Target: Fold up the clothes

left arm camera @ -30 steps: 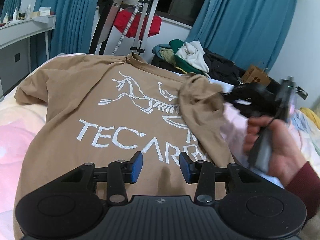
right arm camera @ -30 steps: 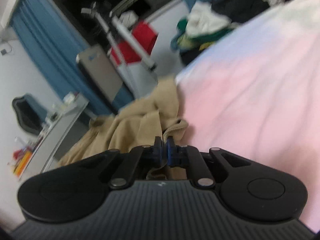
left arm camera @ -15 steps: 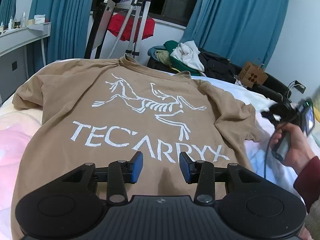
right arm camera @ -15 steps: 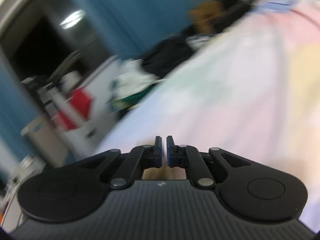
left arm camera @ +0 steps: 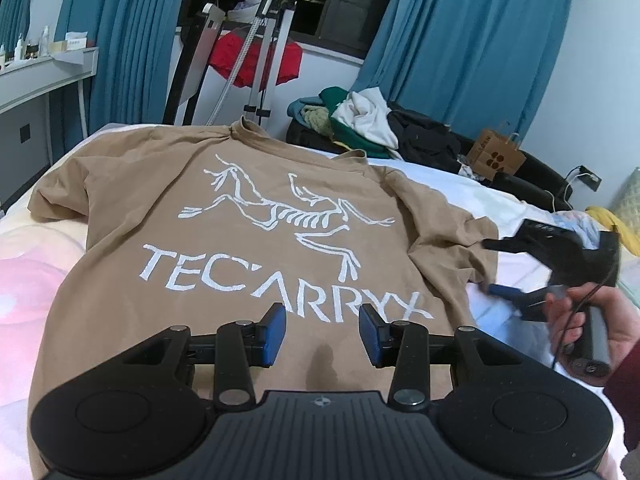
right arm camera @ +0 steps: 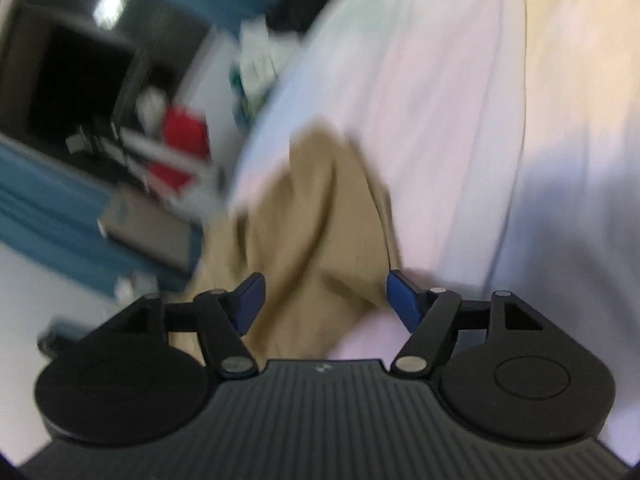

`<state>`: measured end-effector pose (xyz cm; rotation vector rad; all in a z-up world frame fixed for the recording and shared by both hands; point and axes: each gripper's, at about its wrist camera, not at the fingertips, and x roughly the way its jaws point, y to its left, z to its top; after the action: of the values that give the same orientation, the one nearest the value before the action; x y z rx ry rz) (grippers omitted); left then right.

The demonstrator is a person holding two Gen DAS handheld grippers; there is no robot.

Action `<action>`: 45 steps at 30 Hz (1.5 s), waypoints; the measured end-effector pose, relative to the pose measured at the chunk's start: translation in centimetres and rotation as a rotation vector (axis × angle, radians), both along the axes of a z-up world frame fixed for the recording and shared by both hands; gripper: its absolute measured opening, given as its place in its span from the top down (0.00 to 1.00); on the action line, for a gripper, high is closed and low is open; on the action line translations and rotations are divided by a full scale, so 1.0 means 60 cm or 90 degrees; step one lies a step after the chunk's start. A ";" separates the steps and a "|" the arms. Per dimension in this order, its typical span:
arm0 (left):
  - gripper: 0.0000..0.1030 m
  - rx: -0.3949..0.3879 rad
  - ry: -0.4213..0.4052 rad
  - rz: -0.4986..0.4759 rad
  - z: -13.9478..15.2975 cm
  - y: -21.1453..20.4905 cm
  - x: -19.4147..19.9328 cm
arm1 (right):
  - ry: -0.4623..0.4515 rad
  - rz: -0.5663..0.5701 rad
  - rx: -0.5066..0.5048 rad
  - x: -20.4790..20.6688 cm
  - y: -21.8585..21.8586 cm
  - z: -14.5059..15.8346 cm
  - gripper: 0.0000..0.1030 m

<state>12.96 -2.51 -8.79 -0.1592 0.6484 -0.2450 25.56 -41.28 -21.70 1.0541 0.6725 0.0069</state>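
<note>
Tan t-shirt [left arm camera: 248,240] spread print-up on the pale bedsheet [left arm camera: 460,184], both grippers empty.

Low over the shirt's hem, the left gripper [left arm camera: 322,334] points toward the collar, its blue pads [left arm camera: 274,332] set wide apart with nothing between them. At the shirt's right sleeve [left arm camera: 452,240], the right gripper [right arm camera: 323,300] is held in the person's right hand [left arm camera: 592,320], tilted, its jaws spread wide with the rumpled sleeve cloth just ahead of them; that view is blurred.
</note>
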 end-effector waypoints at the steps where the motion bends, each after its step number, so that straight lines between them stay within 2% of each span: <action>1: 0.58 0.000 -0.001 0.000 0.001 0.001 -0.002 | 0.004 0.010 0.001 0.003 0.004 -0.006 0.32; 6: 0.58 -0.004 0.008 0.000 -0.002 0.001 0.002 | 0.002 0.017 -0.027 0.019 0.011 -0.011 0.32; 7: 0.58 -0.003 0.009 0.000 -0.003 0.000 0.004 | 0.004 0.017 -0.033 0.021 0.013 -0.007 0.36; 10: 0.58 -0.003 0.013 -0.001 -0.007 -0.003 0.009 | 0.025 -0.004 0.003 0.002 0.023 0.008 0.38; 14: 0.58 0.003 0.024 -0.007 -0.016 -0.006 0.014 | 0.039 0.035 0.083 -0.014 0.062 0.002 0.36; 16: 0.58 0.007 0.028 -0.008 -0.021 -0.008 0.014 | 0.047 0.050 0.070 0.000 0.076 -0.011 0.37; 18: 0.58 0.011 0.029 -0.006 -0.024 -0.008 0.014 | 0.019 0.024 0.053 0.008 0.071 -0.025 0.40; 21: 0.58 0.016 0.023 -0.002 -0.025 -0.007 0.015 | -0.024 -0.047 0.036 0.016 0.041 -0.030 0.52; 23: 0.58 0.015 0.021 0.002 -0.025 -0.003 0.016 | -0.059 -0.091 0.009 0.016 0.021 -0.027 0.53; 25: 0.58 0.014 0.018 0.005 -0.025 0.000 0.017 | -0.061 -0.080 -0.007 0.030 0.007 -0.035 0.75; 26: 0.58 0.014 0.017 0.007 -0.025 0.001 0.018 | -0.061 -0.072 -0.014 0.038 0.001 -0.039 0.92; 27: 0.58 0.014 0.018 0.008 -0.026 0.002 0.019 | -0.064 -0.062 -0.031 0.041 0.001 -0.040 0.93; 30: 0.58 0.012 0.018 0.009 -0.026 0.003 0.021 | -0.123 -0.073 -0.103 0.034 0.002 -0.012 0.94; 34: 0.58 0.010 0.017 0.010 -0.026 0.008 0.020 | -0.161 -0.127 -0.188 0.012 -0.019 0.035 0.94; 36: 0.58 0.009 0.023 0.011 -0.028 0.010 0.022 | -0.137 -0.137 -0.231 0.014 -0.030 0.029 0.94; 40: 0.58 0.002 0.028 0.015 -0.022 0.015 0.027 | -0.054 -0.104 -0.198 0.012 -0.054 -0.015 0.92; 42: 0.58 -0.003 0.025 0.015 -0.012 0.019 0.029 | -0.036 -0.073 -0.178 -0.007 -0.055 -0.014 0.90; 45: 0.58 -0.003 0.011 0.015 0.003 0.028 0.019 | -0.033 -0.041 -0.173 -0.059 -0.037 0.021 0.84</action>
<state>14.12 -0.82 -8.63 -0.1739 0.6624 -0.2227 22.01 -43.52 -20.45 0.8099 0.5746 -0.1099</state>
